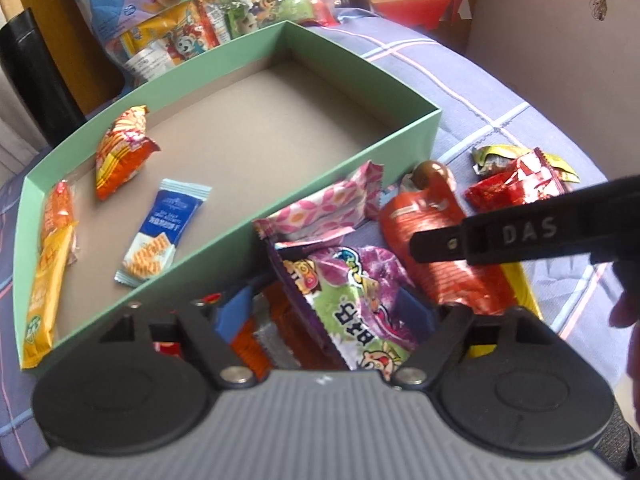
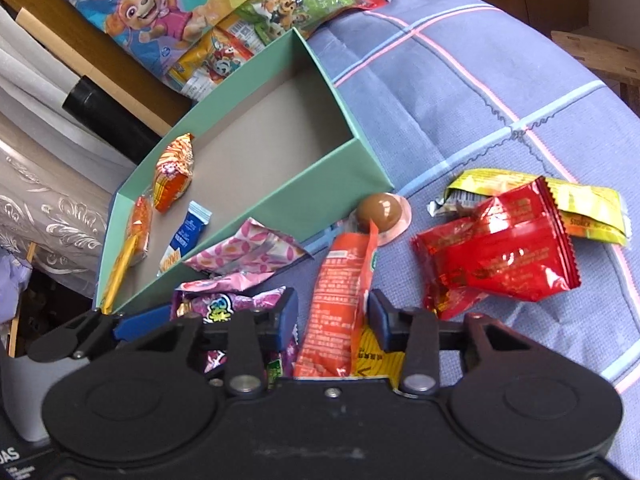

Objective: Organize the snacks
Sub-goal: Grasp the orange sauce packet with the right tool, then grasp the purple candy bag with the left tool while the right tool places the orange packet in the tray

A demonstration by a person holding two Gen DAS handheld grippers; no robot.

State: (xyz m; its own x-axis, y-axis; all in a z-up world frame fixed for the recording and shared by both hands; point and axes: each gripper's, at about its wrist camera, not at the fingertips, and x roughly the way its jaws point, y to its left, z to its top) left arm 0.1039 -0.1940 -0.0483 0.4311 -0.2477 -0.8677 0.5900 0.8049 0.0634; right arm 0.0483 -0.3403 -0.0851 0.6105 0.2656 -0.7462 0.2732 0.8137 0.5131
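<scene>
Right up close, both grippers sit over the loose pile by the box's near wall, prob. so each can lift one pack w/o disturbing the rest. The right gripper (image 2: pixel 334 320) has its blue pads either side of the long orange sachet (image 2: pixel 340 308), jaws narrow around it; pads look touching or nearly so, can't tell if it's truly pinched yet. The left gripper (image 1: pixel 320 320) straddles the purple-green snack bag (image 1: pixel 352 300), jaws about half apart, fingertips mostly hidden under the pile, so grip can't be told. Just beyond lie a pink floral wrapper (image 2: pixel 244 252) leaning on the box wall, a brown ball candy (image 2: pixel 378 208), and further right a red foil pack (image 2: pixel 500 248) lying partly over a yellow wrapper (image 2: pixel 588 200), all on the blue checked cloth (image 2: pixel 460 100). The green box (image 1: pixel 360 76) is mostly bare: at its left end only an orange-yellow puffed bag (image 1: pixel 120 152), a blue-white biscuit pack (image 1: pixel 160 232) and a long orange bar (image 1: pixel 50 264). Behind it, cartoon-dog printed bags (image 2: pixel 160 12) are propped up.
</scene>
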